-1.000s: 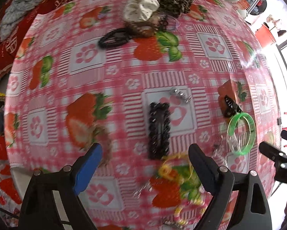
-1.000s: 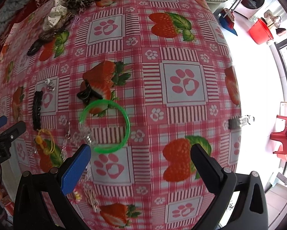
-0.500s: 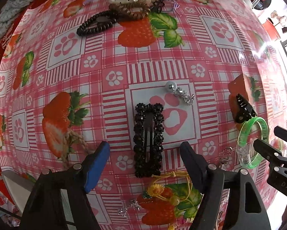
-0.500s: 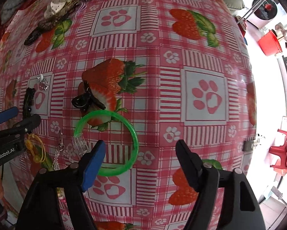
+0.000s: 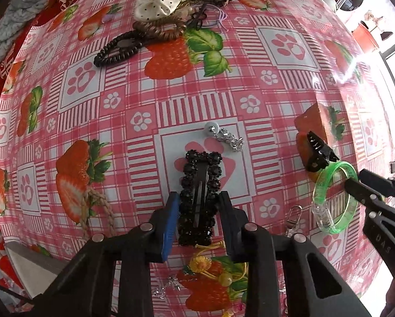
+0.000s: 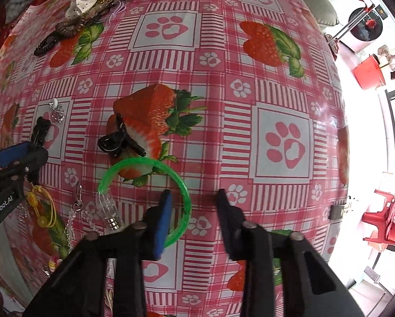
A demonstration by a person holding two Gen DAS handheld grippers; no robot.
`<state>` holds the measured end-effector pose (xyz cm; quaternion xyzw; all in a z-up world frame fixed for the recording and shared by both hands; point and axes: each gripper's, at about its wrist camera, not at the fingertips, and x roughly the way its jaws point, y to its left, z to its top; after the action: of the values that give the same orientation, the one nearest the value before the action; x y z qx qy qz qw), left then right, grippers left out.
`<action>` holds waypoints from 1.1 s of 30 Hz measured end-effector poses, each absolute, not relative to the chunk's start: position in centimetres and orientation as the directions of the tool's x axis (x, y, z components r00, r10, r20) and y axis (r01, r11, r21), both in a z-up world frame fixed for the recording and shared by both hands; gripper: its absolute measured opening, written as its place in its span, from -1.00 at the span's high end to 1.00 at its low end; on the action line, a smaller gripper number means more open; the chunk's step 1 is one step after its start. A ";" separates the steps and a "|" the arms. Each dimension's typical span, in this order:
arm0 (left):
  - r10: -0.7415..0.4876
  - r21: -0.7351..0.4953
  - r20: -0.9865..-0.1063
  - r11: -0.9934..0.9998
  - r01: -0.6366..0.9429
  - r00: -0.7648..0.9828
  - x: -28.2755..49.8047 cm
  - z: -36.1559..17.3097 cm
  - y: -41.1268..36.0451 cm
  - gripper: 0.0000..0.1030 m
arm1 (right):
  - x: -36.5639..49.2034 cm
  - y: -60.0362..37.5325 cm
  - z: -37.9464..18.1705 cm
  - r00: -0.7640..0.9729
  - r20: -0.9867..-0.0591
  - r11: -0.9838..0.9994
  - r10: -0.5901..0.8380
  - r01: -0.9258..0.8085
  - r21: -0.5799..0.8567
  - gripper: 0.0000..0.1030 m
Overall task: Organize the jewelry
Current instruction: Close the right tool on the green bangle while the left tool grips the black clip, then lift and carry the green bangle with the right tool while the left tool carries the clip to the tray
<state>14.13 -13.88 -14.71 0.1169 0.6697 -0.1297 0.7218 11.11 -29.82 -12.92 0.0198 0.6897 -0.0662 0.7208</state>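
A black beaded rectangular hair clip (image 5: 200, 192) lies on the strawberry tablecloth (image 5: 171, 100). My left gripper (image 5: 198, 198) is down at the cloth with its fingers tight against both sides of the clip. A green bangle (image 6: 155, 187) lies near a small black claw clip (image 6: 116, 142). My right gripper (image 6: 193, 198) straddles the bangle's right rim with a gap left, the blue finger inside the ring. The bangle also shows in the left wrist view (image 5: 334, 198), with the right gripper (image 5: 356, 182) on it.
A pearl earring with chain (image 5: 223, 134), a yellow cord charm (image 5: 210, 264), a clear clip (image 6: 108, 208) and a keyring clasp (image 6: 78, 198) lie around. Scrunchies (image 5: 163, 0) and coiled hair ties (image 5: 118, 50) sit at the far edge. A braided cord (image 5: 97, 206) lies left.
Both grippers have dropped to the cloth and narrowed. The left closed in around the black beaded clip; the right came down over the green bangle's rim.
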 end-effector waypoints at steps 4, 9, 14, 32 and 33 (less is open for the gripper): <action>-0.047 -0.017 -0.996 0.941 0.338 0.081 13.5 -13.3 -13.2 0.29 | 10.5 -28.7 -12.4 0.043 -0.999 0.992 -0.022 0.126 -0.016 0.86; -0.063 -0.026 -0.992 0.950 0.312 0.107 13.3 -11.4 -12.7 0.29 | 9.6 -30.0 -11.2 0.056 -0.998 0.987 0.036 0.154 0.045 0.87; -0.080 -0.039 -0.987 0.960 0.278 0.139 12.9 -8.3 -12.5 0.29 | 9.0 -31.2 -9.2 0.075 -0.993 0.980 0.094 0.172 0.105 0.87; -0.121 -0.084 -0.968 0.982 0.170 0.218 7.2 -2.5 -3.3 0.29 | 7.3 -27.0 -3.7 0.142 -0.978 0.976 0.154 0.135 0.173 0.87; -0.120 -0.083 -0.968 0.982 0.169 0.221 7.1 -2.4 -2.6 0.29 | 7.4 -26.2 -3.6 0.145 -0.978 0.976 0.153 0.134 0.172 0.87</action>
<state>7.08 -2.63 -2.39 0.0199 0.6171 -0.0924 0.7812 7.43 -26.23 -3.64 0.1095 0.6539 0.0064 0.7486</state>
